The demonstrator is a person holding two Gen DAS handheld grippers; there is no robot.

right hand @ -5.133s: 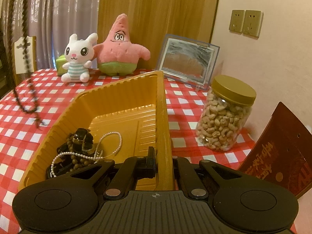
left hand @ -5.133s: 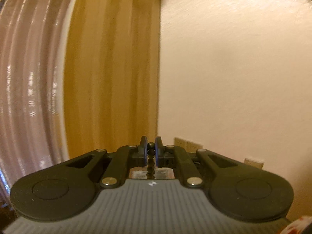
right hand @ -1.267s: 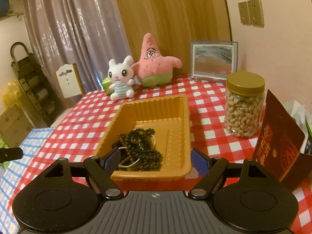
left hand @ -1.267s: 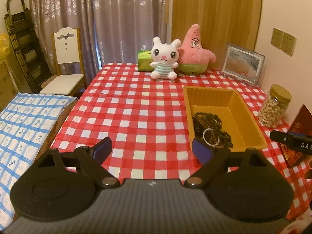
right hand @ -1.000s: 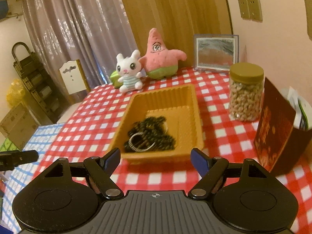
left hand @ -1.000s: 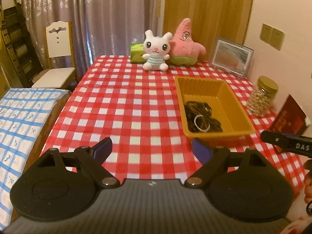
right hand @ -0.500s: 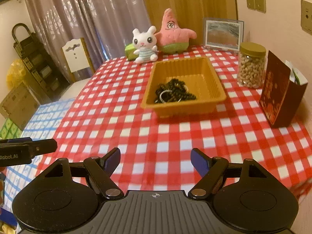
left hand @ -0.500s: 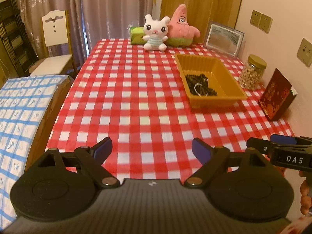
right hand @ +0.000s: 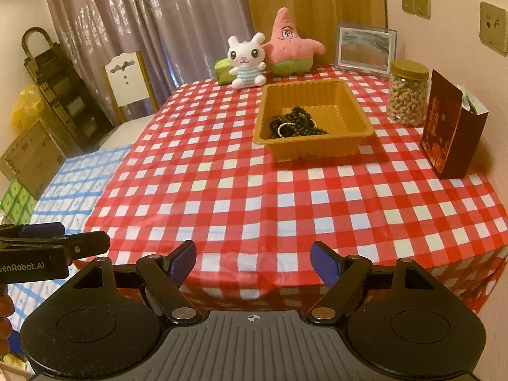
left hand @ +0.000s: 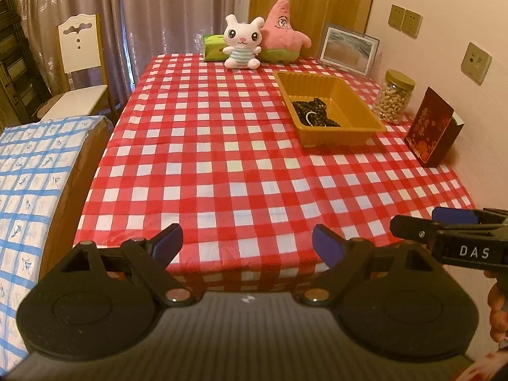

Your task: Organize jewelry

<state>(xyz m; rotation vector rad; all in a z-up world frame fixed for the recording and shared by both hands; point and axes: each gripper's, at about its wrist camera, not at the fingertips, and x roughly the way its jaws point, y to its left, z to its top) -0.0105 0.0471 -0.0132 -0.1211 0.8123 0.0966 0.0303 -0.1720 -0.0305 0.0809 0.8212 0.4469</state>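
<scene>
The left gripper [left hand: 247, 246] and the right gripper [right hand: 252, 262] both stand with jaws wide apart and nothing between them, held off the near edge of the table [left hand: 222, 165]. Both point downward at a slant, side by side. The jewelry [right hand: 293, 122], dark beads and a pale strand, lies heaped in the yellow tray [right hand: 346, 93], well apart from both. The sorting looks finished, so the sensible move is probably to hold clear and not knock the tray.

both wrist views off near table [left hand: 241, 171] edge, facing tray [right hand: 317, 150].
</scene>
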